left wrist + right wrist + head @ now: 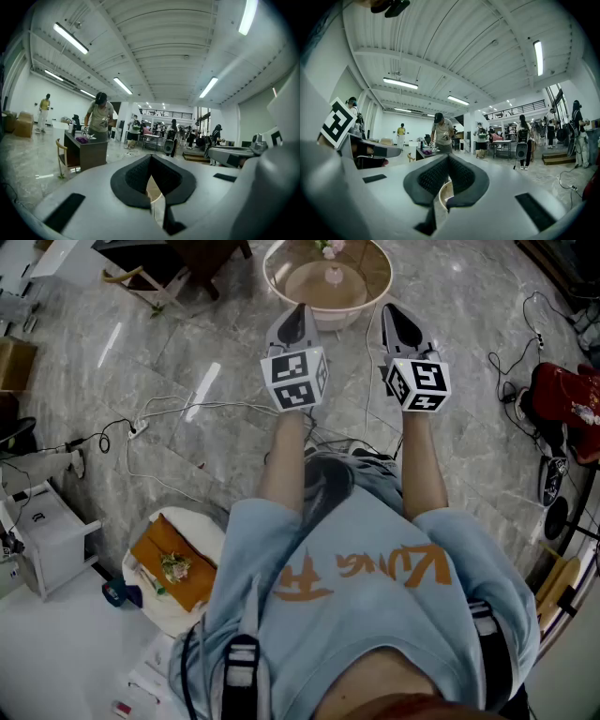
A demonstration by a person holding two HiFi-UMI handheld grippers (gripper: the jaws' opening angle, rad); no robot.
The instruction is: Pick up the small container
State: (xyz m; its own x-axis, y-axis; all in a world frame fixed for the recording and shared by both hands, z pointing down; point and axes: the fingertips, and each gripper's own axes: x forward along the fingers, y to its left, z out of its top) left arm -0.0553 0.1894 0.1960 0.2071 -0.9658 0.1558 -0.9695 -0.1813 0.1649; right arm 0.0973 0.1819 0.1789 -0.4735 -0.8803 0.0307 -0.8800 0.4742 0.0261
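Showing black-and-white square markers on left gripper (300, 307) and right gripper (387, 307); wearing light-blue, orange-lettered shirt (375, 596); standing over grey veined floor (225, 324).

Head view steeply down, gripper views level along jaws, all sharing round table (305, 282)

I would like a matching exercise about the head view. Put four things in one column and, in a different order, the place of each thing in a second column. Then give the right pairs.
Things
1. round glass-topped table with a white rim
2. red fabric bag
3. white box-shaped cabinet
4. orange rectangular mat

Places
A. at the left edge, on the floor
B. top centre
C. on a round white cushion
D. at the right edge

Pairs: 1-B, 2-D, 3-A, 4-C
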